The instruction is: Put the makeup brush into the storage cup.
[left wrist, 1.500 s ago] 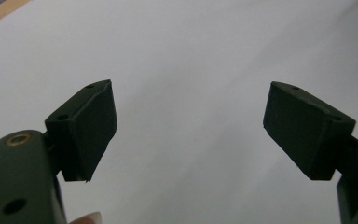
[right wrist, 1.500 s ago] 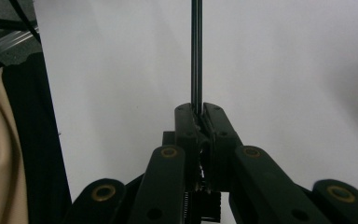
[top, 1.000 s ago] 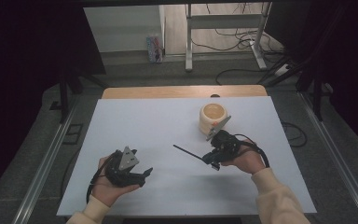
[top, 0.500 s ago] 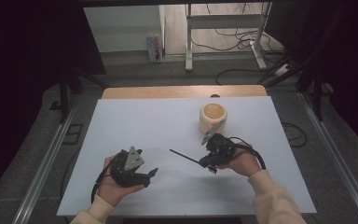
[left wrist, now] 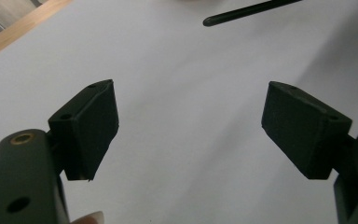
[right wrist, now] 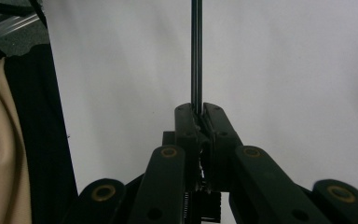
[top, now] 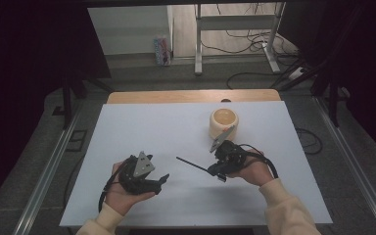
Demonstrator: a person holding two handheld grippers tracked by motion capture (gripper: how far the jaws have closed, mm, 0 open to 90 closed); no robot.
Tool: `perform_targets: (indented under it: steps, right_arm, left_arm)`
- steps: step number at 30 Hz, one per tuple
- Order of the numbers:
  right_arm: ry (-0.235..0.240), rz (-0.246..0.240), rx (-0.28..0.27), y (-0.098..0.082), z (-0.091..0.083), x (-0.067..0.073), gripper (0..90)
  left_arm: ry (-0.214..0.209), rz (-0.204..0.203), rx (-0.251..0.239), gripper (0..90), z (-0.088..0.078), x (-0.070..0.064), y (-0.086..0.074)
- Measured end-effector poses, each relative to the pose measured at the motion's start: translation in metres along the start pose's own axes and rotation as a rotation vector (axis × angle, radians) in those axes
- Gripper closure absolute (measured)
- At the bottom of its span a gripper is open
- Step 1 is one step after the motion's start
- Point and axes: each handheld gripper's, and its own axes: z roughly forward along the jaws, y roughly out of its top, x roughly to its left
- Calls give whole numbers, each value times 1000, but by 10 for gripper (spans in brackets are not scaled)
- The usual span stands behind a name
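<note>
left gripper (top: 162,179) jaws spread wide; right gripper (right wrist: 197,116) jaws clamp a black rod (top: 192,164).

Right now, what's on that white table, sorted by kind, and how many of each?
Hand-held gripper: 2, the left open, the right shut on the rod
Thin black rod: 1
Round cream cup: 1
Total: 4

Your thin black rod (top: 192,165) sits just below the middle of the high view, slanting up and to the left over the white table, its free tip rounded. In the right gripper view it runs straight up the frame's centre.
</note>
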Motion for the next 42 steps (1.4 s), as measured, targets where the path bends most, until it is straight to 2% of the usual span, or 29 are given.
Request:
perform_targets:
  steps: [5,7,15,18,29,36,42]
  right_arm:
    - [1,0,-2,0,-1,0,857]
    - [5,5,1,-1,0,0,857]
    - [11,6,3,-1,1,0,858]
    - [15,6,7,0,3,0,857]
    - [20,7,6,0,4,0,858]
    - [22,1,-4,1,2,0,857]
    - [23,3,-6,2,2,1,857]
  left_arm:
    - [-9,4,3,196,3,-4,6]
    - [3,41,12,201,5,-8,10]
    - [-6,73,10,206,9,-13,21]
    - [-4,99,18,207,11,-13,25]
    - [-16,115,24,207,17,-16,31]
    - [-24,150,29,207,18,-23,36]
    - [-23,159,46,207,21,-25,37]
